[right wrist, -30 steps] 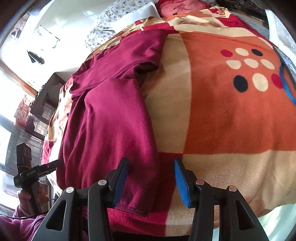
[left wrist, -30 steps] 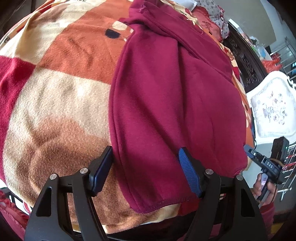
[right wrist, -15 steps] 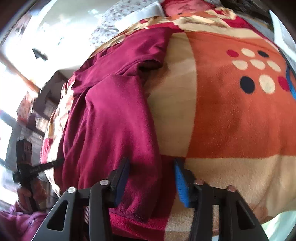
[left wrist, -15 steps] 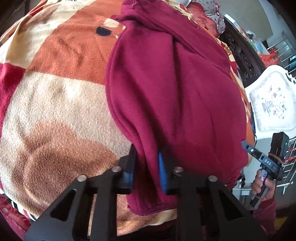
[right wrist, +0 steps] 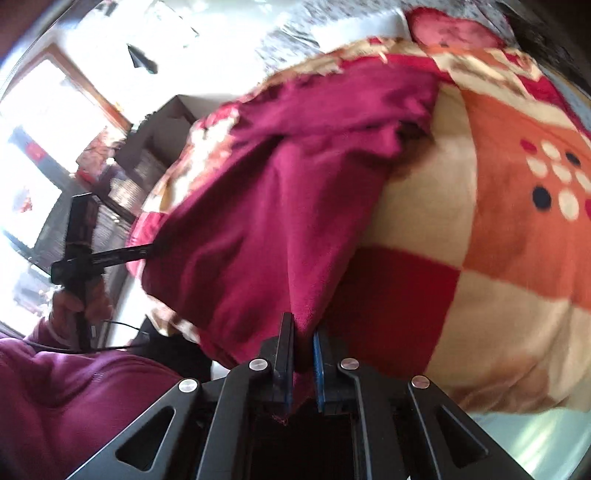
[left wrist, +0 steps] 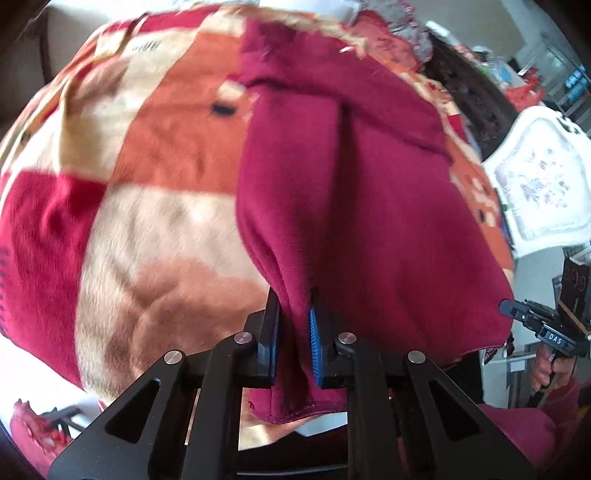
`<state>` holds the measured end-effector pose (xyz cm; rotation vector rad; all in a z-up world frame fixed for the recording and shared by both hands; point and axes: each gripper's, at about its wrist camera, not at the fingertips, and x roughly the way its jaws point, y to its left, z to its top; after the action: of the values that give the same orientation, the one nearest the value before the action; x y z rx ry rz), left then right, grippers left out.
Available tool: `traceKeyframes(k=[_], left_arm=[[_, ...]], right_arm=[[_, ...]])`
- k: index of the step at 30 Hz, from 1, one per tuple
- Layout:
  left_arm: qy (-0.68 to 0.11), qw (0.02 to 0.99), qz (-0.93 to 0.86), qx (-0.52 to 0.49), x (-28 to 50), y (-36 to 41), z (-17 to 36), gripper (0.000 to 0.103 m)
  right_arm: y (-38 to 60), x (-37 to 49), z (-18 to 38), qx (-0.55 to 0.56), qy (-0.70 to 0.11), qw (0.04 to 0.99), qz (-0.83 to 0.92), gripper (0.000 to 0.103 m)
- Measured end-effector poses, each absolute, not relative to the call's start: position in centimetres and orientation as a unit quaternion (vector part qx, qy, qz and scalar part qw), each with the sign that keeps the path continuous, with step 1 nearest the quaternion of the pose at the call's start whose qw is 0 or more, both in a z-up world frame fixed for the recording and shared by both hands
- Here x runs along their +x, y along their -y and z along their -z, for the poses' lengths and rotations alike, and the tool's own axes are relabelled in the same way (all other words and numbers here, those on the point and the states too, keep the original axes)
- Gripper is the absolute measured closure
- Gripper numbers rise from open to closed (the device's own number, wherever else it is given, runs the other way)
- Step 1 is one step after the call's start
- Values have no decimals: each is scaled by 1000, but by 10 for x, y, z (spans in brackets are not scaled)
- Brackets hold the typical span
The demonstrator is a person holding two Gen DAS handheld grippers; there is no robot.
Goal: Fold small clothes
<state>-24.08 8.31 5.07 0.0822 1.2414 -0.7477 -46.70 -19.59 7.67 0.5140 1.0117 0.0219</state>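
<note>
Patchwork fleece blanket (left wrist: pixel 155 229) on the bed; left gripper (left wrist: pixel 293 334) and right gripper (right wrist: pixel 303 360), jaws just closed, clamp the maroon garment's (left wrist: pixel 369 221) hem. Uneven lifting could skew the fold.

Garment (left wrist: pixel 362 206) lies on the blanket (left wrist: pixel 155 236), which covers the bed. In the left wrist view it sits right of centre, running from the near edge up toward the far end; bare blanket is to its left, a strip of blanket to its right. Near hem is bunched between the left gripper (left wrist: pixel 293 343) jaws at bottom centre. The right gripper (left wrist: pixel 535 325) is at the far right edge, beside the garment's right corner, with an armchair (left wrist: pixel 539 184) behind it, off the bed. In the right wrist view the garment (right wrist: pixel 266 221) lies left of centre, blanket (right wrist: pixel 480 258) to its right, pillows (right wrist: pixel 332 33) at the far end. Its near corner sits between the right gripper (right wrist: pixel 303 362) jaws; the left gripper (right wrist: pixel 110 254) is at its left edge.
</note>
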Motion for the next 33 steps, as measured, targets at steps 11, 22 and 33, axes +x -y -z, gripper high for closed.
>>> traceKeyframes(k=[11,22,33], left_arm=[[-566,758,323,35,-232,-113,-62,88],[-620,717,318,-1,-239,-115,-39,56],[-631,713,303,33,-248,-99,-28,45]], right_arm=[[217,-468,-52,296,-499,814,11,90],[208,-461,-60,279,-510,814,2,66],[204,-462,-56,273,-522,807,-30,64]])
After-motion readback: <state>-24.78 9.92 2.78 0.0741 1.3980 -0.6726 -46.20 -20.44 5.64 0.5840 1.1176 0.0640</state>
